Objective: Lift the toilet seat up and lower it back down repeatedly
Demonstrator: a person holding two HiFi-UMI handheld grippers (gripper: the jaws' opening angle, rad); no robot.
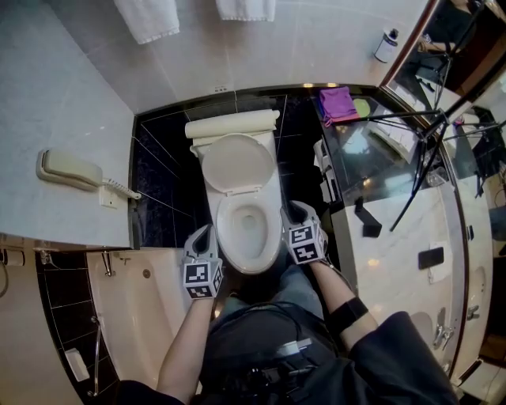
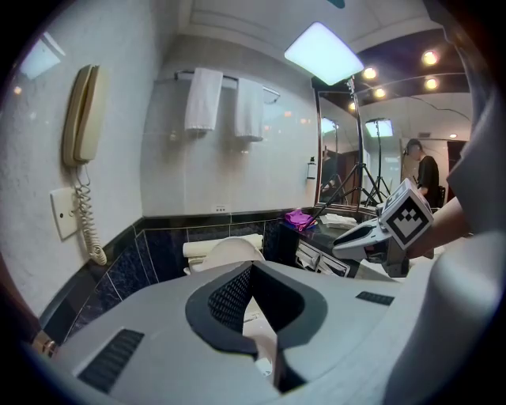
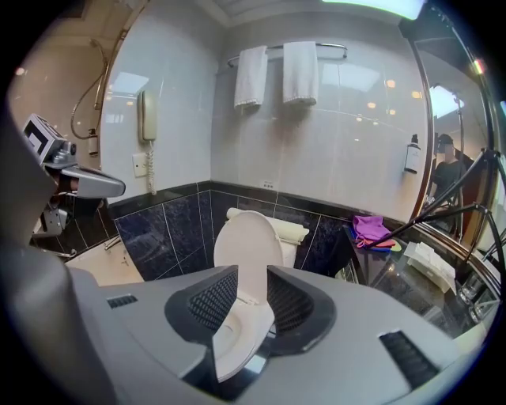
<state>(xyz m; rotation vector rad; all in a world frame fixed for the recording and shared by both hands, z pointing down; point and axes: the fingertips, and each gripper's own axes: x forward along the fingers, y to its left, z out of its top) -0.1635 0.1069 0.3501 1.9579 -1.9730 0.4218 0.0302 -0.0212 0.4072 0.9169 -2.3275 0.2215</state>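
Right tongs (image 3: 253,281) stand spread, the toilet seat (image 3: 236,342) passing between the pads, which do not pinch it. In the head view the seat lies down on the bowl, with the lid (image 1: 237,162) upright against the tank behind. To lift cleanly, I'd judge, pinch the rim squarely, then swing it in an arc about the rear hinge, stopping gently at the lid. Left tongs (image 2: 251,269) are pressed together, empty, beside the bowl's other flank. Worktop (image 1: 395,237) stays well clear.

White towels (image 1: 147,17) run off the top edge of the head view, and the left gripper (image 2: 251,273) hides most of the toilet (image 2: 225,251) in its own view.
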